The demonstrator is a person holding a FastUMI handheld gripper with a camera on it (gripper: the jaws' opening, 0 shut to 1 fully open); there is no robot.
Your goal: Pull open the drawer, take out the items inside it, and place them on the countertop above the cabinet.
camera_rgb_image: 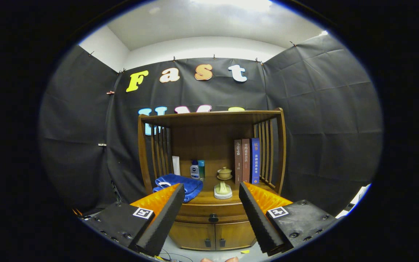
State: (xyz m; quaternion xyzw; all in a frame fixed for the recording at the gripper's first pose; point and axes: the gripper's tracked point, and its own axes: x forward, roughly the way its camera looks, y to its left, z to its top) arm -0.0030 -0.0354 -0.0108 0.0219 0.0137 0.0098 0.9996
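While jaws gape, drawer (213, 213) shut, just ahead between them.

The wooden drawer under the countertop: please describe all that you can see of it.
The brown wooden drawer has a gently curved front and one dark round knob at its middle. It is fully closed, under the wooden countertop and above two small cabinet doors. Nothing touches it; the gripper is open, its fingers apart, short of it.

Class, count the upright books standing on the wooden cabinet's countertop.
3. A dark brown book, a reddish-brown book and a blue book stand side by side against the right slatted side, beyond the open gripper. None seems hidden.
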